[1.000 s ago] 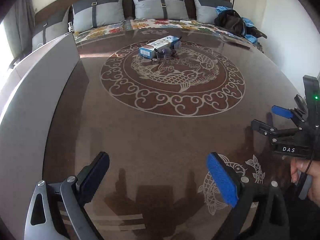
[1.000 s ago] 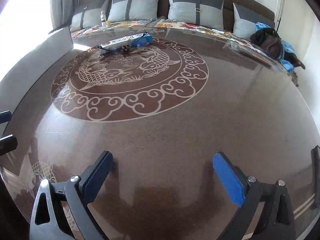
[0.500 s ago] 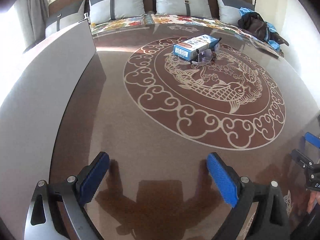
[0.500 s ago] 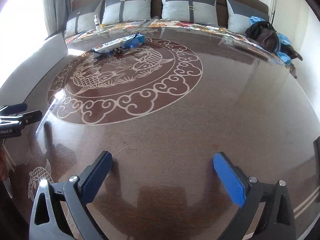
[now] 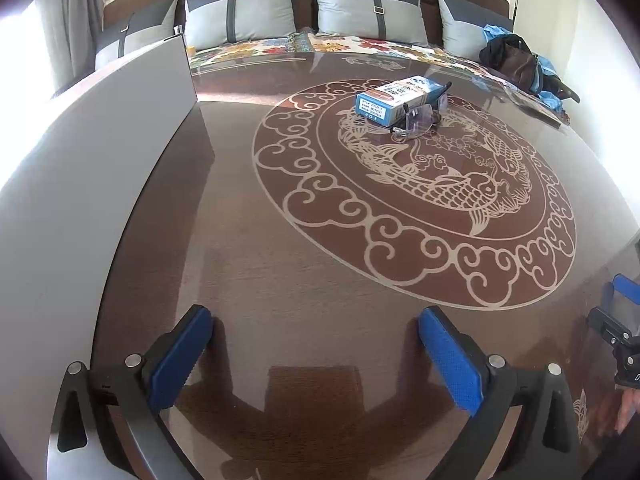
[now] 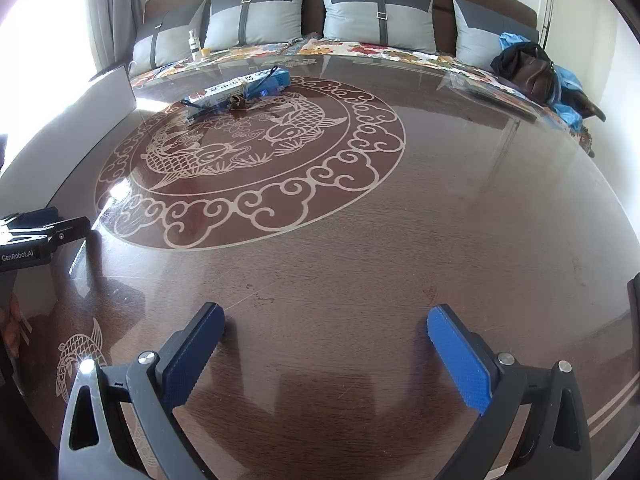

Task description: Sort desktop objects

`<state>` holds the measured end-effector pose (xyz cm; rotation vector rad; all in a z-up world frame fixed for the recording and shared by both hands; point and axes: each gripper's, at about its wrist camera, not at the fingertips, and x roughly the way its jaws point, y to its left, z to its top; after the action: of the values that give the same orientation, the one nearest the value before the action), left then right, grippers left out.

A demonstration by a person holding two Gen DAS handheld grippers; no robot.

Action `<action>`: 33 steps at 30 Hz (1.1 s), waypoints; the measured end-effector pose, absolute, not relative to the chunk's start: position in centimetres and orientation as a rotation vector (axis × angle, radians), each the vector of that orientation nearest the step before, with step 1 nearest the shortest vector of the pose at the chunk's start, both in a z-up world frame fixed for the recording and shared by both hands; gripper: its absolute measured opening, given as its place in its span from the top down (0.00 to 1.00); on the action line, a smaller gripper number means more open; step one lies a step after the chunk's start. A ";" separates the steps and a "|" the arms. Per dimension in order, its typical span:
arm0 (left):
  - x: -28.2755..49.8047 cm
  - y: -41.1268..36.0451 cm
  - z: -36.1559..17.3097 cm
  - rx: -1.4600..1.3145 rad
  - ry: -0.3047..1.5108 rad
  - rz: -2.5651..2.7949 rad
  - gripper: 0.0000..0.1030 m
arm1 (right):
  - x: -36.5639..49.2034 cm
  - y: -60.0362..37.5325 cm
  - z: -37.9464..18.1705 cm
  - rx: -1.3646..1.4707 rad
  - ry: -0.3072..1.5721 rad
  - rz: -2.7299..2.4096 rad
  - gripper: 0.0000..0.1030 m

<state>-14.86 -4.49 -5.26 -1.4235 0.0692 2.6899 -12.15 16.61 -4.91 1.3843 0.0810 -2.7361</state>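
- The left gripper [image 5: 312, 336] hangs over the near part of the table [image 5: 312, 272], its blue pads [image 5: 448, 364] spread wide apart with nothing between them.
- The right gripper [image 6: 324, 336] is likewise spread wide, and only bare wood shows between its pads [image 6: 460, 360].
- In the left view, part of the right gripper shows at 3 to 4 o'clock, at the frame edge; in the right view, the left gripper's body sits at 9 o'clock.
- The box [image 5: 396, 98], white and blue with print on top, lies flat at about 12 to 1 o'clock in the left view, on the far part of the round fish medallion [image 5: 416, 196].
- The glasses [image 5: 420, 120], clear-lensed with dark arms, lie just in front of the box, touching or nearly touching its near side; one arm rises beside the box's far end.
- In the right view the box [image 6: 244, 86] and glasses [image 6: 224, 102] lie at about 11 o'clock, well away from both grippers.
- A grey panel [image 5: 92, 152] stands on edge along the table's left side, from 8 to 11 o'clock in the left view.
- Beyond the table, a sofa [image 6: 320, 46] with a floral cover carries grey cushions [image 6: 378, 14] at 12 o'clock.
- A dark bag [image 6: 528, 66] rests on blue cloth at 2 o'clock in the right view.
- A small bottle [image 6: 195, 44] stands on the sofa at 11 o'clock in the right view.
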 end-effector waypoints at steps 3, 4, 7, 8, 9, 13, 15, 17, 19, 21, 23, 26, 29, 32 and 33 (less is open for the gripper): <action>-14.8 -4.5 -5.2 -1.423 0.069 2.690 0.00 | -12.2 16.6 -4.9 1.384 0.081 -2.736 0.01; -14.8 -4.5 -5.3 -1.424 0.070 2.690 0.00 | -12.1 16.6 -4.9 1.384 0.081 -2.737 0.01; -14.8 -4.5 -5.2 -1.424 0.069 2.690 0.00 | -12.2 16.6 -4.9 1.385 0.082 -2.737 0.01; -14.8 -4.5 -5.2 -1.424 0.069 2.690 0.00 | -12.1 16.7 -4.9 1.386 0.082 -2.739 0.01; -14.8 -4.5 -5.2 -1.424 0.070 2.690 0.00 | -12.1 16.7 -4.8 1.388 0.079 -2.743 0.01; -14.8 -4.6 -5.2 -1.423 0.071 2.691 0.00 | -12.1 16.7 -4.8 1.394 0.072 -2.751 0.00; -14.8 -4.6 -5.2 -1.423 0.070 2.690 0.00 | -12.1 16.8 -4.8 1.393 0.071 -2.751 0.00; -14.8 -4.6 -5.2 -1.423 0.070 2.691 0.00 | -12.1 16.8 -4.8 1.393 0.071 -2.751 0.00; -14.8 -4.6 -5.2 -1.423 0.070 2.691 0.00 | -12.1 16.8 -4.8 1.393 0.071 -2.751 0.00; -14.8 -4.6 -5.2 -1.423 0.070 2.691 0.00 | -12.1 16.8 -4.8 1.393 0.071 -2.750 0.00; -14.8 -4.6 -5.2 -1.423 0.070 2.691 0.00 | -12.1 16.8 -4.8 1.393 0.071 -2.751 0.00; -14.7 -4.6 -5.2 -1.423 0.070 2.691 0.00 | -12.1 16.8 -4.8 1.393 0.071 -2.750 0.00; -14.7 -4.6 -5.2 -1.423 0.070 2.691 0.00 | -12.1 16.8 -4.8 1.393 0.071 -2.750 0.00; -14.8 -4.5 -5.3 -1.423 0.070 2.691 0.00 | -12.1 16.8 -4.8 1.393 0.071 -2.750 0.00; -14.8 -4.5 -5.3 -1.423 0.070 2.691 0.00 | -12.1 16.8 -4.8 1.393 0.071 -2.750 0.00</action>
<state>-14.75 -4.54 -5.26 -1.4229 0.0703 2.6911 -12.12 16.80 -4.81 1.3933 0.0708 -2.7505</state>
